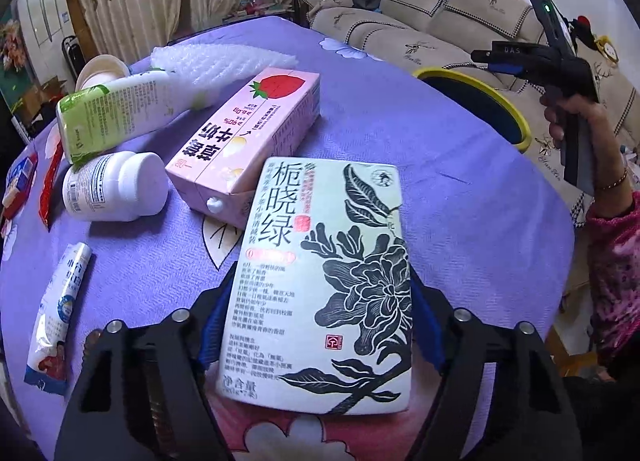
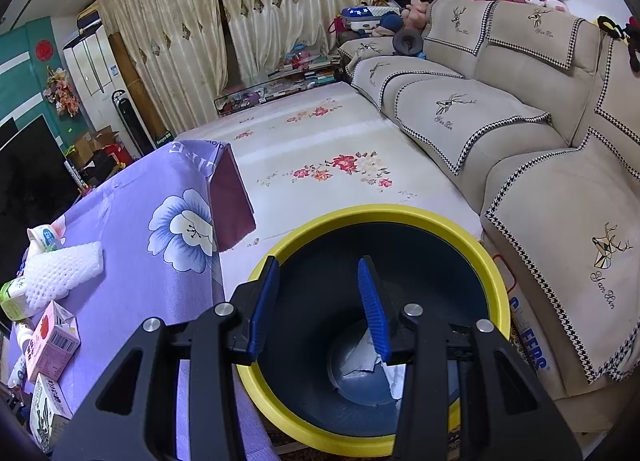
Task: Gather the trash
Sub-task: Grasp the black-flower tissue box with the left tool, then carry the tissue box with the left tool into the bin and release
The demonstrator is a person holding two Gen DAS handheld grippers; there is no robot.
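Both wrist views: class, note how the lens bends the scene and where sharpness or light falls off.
Left wrist view: dark corners ring the fisheye circle, the purple floral tablecloth bulges, and the pale green tea box prints sharply. Right wrist view: the beige sofa curves, and the yellow-rimmed dark bin is evenly lit.

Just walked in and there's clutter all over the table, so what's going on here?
A person is clearing trash with a gripper in each hand. The left gripper has its jaws around the green tea box on the purple tablecloth. The right gripper is open and empty above the yellow-rimmed bin, which has crumpled paper at the bottom. A pink milk carton, bottles and wrappers lie on the table.
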